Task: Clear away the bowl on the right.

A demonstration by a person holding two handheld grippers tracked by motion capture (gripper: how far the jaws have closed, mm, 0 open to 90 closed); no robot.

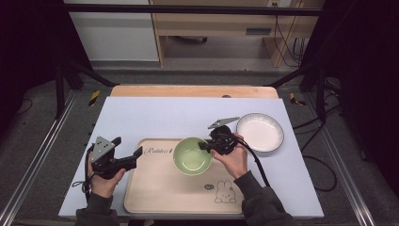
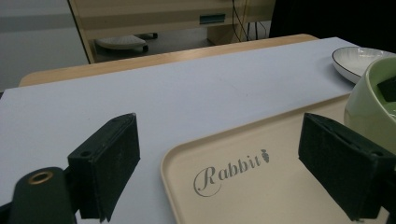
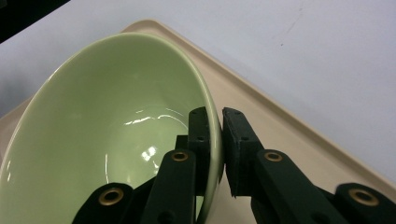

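Pinching the green bowl's (image 3: 107,140) rim, the right tongs (image 3: 217,140) should keep it level over the tray (image 1: 155,188) while the left tongs (image 2: 219,163) wait spread.

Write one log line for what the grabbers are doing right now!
right gripper shut on green bowl rim | bowl over tray | left gripper open, idle at tray corner | white plate on mat
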